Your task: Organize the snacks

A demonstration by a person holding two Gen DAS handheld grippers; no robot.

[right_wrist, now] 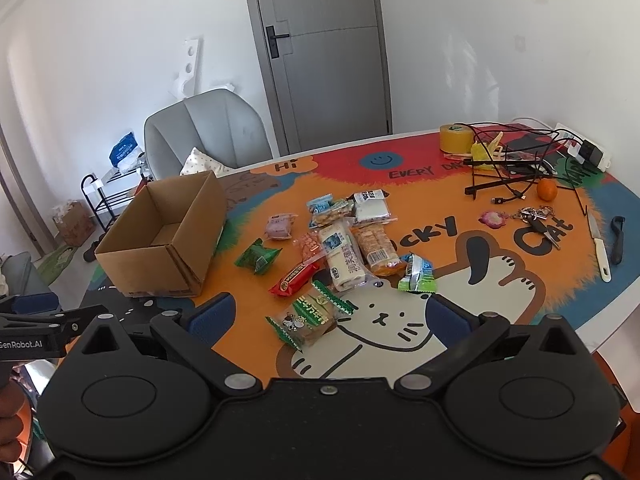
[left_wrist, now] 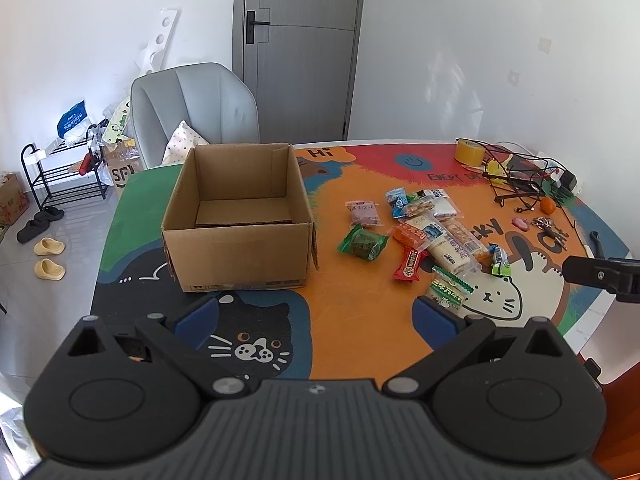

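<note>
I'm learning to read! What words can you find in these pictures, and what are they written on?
"Hi": tablecloth, far edge.
"EVERY DAY", partly covered: tablecloth, by the smiley.
"LUCKY CAT", partly covered: tablecloth, near the keys.
"GenRobot.AI", first letter cut off: left gripper.
"SF": bag on the floor.
Snack packets: too small to read.
</note>
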